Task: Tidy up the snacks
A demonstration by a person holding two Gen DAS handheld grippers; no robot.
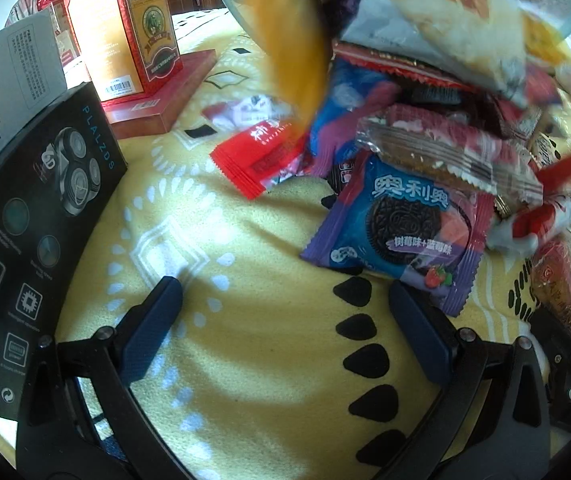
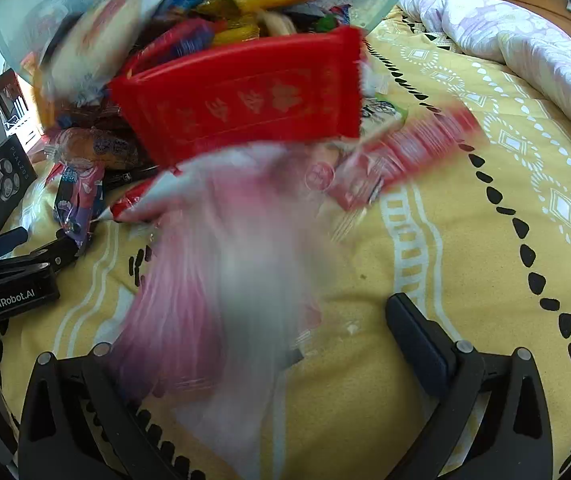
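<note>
Many snack packets are tumbling from a tilted clear bowl (image 2: 385,0) onto a yellow patterned bedspread (image 1: 245,360). In the left wrist view a blue-purple Oreo packet (image 1: 401,232) lies just beyond my open, empty left gripper (image 1: 285,328), next to a red sachet (image 1: 257,160) and a brown wafer pack (image 1: 445,156). An orange packet (image 1: 289,40) falls, blurred. In the right wrist view a red packet (image 2: 245,104) and a blurred pink-white packet (image 2: 225,280) drop in front of my open right gripper (image 2: 285,360); the pink packet hides its left finger.
A black shaver box (image 1: 33,240), a grey-white box (image 1: 5,84) and red boxes (image 1: 125,32) stand at the left. A rolled white-lilac duvet (image 2: 525,48) lies at the far right. The left gripper's body (image 2: 9,280) shows at the right view's left edge.
</note>
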